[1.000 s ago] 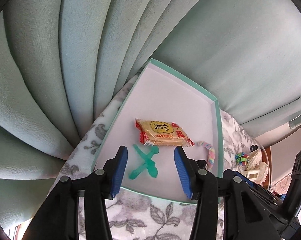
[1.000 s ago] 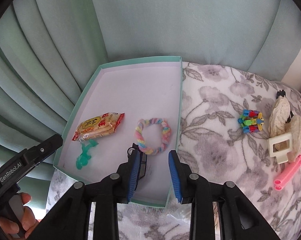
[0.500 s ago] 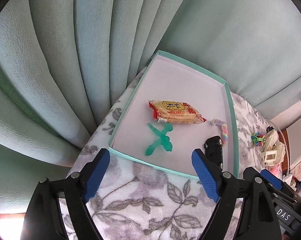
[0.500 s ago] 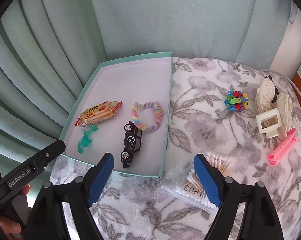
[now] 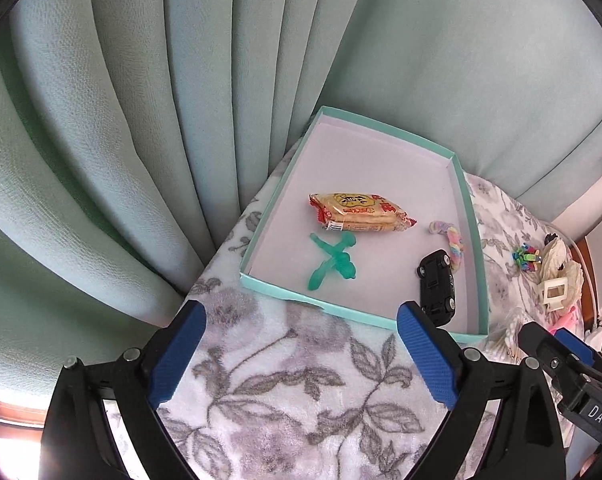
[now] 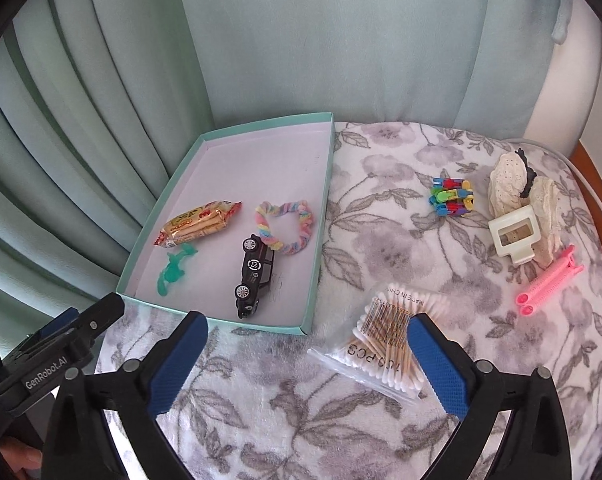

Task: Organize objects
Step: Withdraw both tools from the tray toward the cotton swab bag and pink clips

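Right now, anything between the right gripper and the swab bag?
Nothing visible. The swab bag lies flat on the blanket just ahead of the open right gripper, partly behind one finger; the box sits clear beside it.

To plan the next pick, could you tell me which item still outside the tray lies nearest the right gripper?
The bag of cotton swabs: it lies just ahead of the open right gripper, while the pink clip, white clip and colourful toy sit farther off.
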{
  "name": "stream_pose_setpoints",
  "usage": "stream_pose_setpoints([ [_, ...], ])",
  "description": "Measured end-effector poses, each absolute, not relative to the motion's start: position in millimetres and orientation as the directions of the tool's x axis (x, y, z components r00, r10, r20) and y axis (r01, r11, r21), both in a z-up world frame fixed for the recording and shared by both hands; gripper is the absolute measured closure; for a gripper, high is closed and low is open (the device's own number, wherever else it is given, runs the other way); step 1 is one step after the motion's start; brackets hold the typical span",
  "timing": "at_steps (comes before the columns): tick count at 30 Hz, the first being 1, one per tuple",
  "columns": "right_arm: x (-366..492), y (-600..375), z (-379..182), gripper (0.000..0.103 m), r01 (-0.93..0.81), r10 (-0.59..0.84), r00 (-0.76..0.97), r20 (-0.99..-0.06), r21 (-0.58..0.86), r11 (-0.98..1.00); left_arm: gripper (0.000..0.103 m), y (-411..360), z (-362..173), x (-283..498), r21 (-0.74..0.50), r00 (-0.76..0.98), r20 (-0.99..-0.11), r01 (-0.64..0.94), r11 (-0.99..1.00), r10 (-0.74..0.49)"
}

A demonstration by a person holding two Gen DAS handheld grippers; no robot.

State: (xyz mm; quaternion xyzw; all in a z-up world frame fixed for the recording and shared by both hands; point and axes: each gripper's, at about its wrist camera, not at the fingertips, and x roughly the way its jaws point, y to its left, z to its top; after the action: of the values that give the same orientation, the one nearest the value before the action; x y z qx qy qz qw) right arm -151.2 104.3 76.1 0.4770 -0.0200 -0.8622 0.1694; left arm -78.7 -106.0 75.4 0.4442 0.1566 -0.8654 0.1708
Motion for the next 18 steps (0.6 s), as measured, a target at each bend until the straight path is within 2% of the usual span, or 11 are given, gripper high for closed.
stream_pose_setpoints([
  [7, -144.8, 116.8, 80.9, 0.001, 0.238, -0.289, -0.481, -0.828, 0.194, -0.952, 0.006, -102.1, 92.3, -66.6, -0.110, -0.551, -0.817, 0.439, -0.892, -0.170],
  [18, -128.3, 125.1, 103.6, 0.001, 0.293, -0.251, -0.535, -0.807, 0.101, -0.951, 0.006, -74.1, 100.4, -58.9, -0.100, -0.546, -0.823, 0.405, -0.909, -0.153],
])
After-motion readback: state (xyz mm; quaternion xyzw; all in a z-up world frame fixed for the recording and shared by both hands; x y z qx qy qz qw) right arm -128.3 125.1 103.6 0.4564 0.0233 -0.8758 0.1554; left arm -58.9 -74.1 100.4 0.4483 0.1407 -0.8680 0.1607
